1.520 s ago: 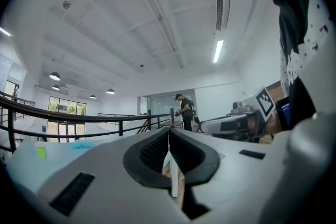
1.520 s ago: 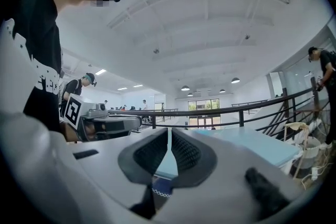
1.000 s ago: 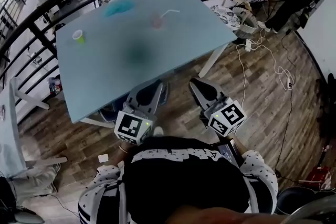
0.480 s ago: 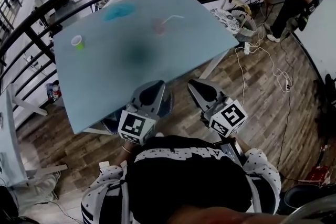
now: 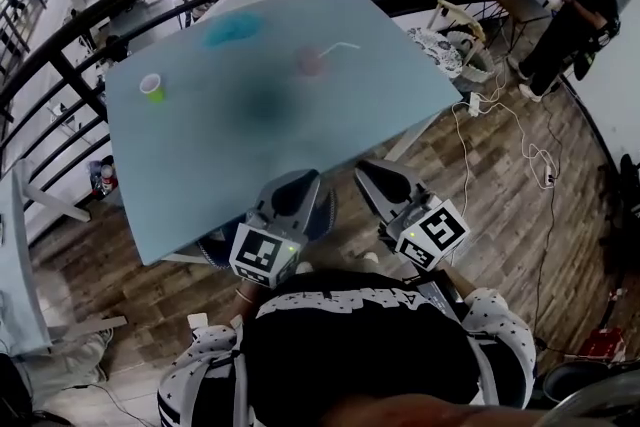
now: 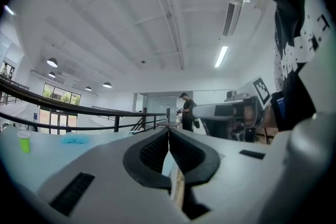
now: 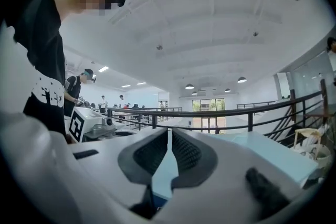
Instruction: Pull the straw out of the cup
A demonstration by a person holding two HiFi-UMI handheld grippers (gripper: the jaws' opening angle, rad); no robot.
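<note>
A clear pinkish cup with a bent white straw stands on the far part of the light blue table in the head view. Both grippers are held low at the table's near edge, far short of the cup. My left gripper has its jaws pressed together with nothing between them, as the left gripper view shows. My right gripper is shut and empty too, its pads nearly touching in the right gripper view. Neither gripper view shows the cup.
A small green cup stands at the table's far left and a blue cloth-like heap at the far edge. A black railing runs behind the table. Cables lie on the wooden floor, and a person stands at the back right.
Both grippers have edged forward toward the table; the left one now overlaps its near edge. Their jaws have stayed together, and the cup has not moved.
</note>
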